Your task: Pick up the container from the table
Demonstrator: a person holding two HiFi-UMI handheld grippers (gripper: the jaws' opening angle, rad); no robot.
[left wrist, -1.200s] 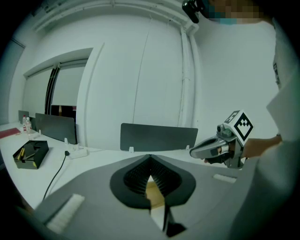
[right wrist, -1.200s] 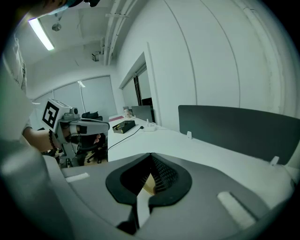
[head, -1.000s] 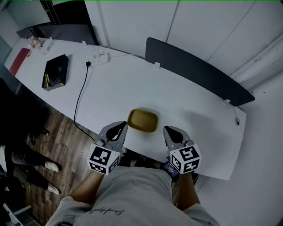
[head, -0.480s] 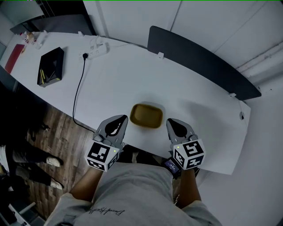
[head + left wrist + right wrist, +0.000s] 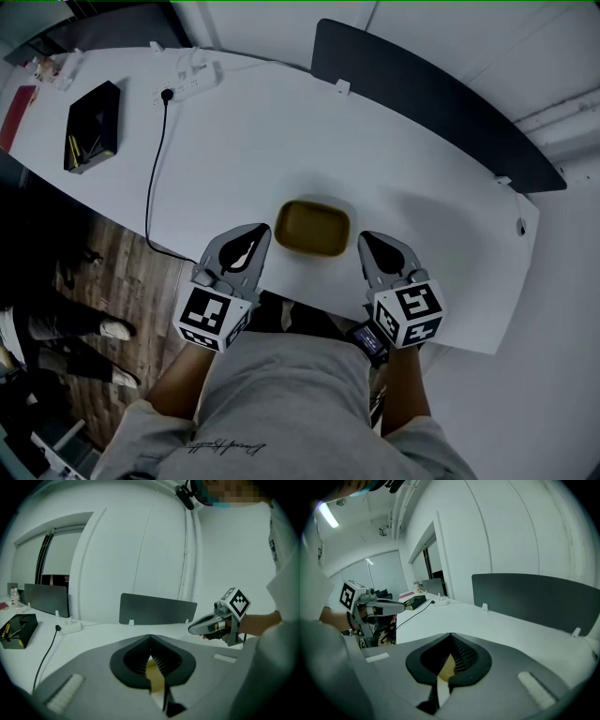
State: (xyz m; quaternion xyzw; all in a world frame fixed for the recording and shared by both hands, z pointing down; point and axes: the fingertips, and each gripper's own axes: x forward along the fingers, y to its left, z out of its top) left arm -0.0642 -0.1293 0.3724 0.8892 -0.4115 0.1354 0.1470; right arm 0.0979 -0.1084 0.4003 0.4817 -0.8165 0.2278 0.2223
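Your left hand-held gripper (image 5: 255,232) and right hand-held gripper (image 5: 371,240), both closed and empty, have edged forward to flank the yellow container (image 5: 312,228), which sits untouched on the surface (image 5: 281,141) between them, the pickup not yet begun

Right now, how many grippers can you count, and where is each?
2. The left gripper sits left of the yellow container; the right gripper sits right of it.

Bare white surface (image 5: 281,141) open beyond olive rectangular container (image 5: 312,228), left gripper (image 5: 262,231) and right gripper (image 5: 365,238) close beside it, dark grey divider panel (image 5: 422,94) far behind, black cable (image 5: 153,178) well left
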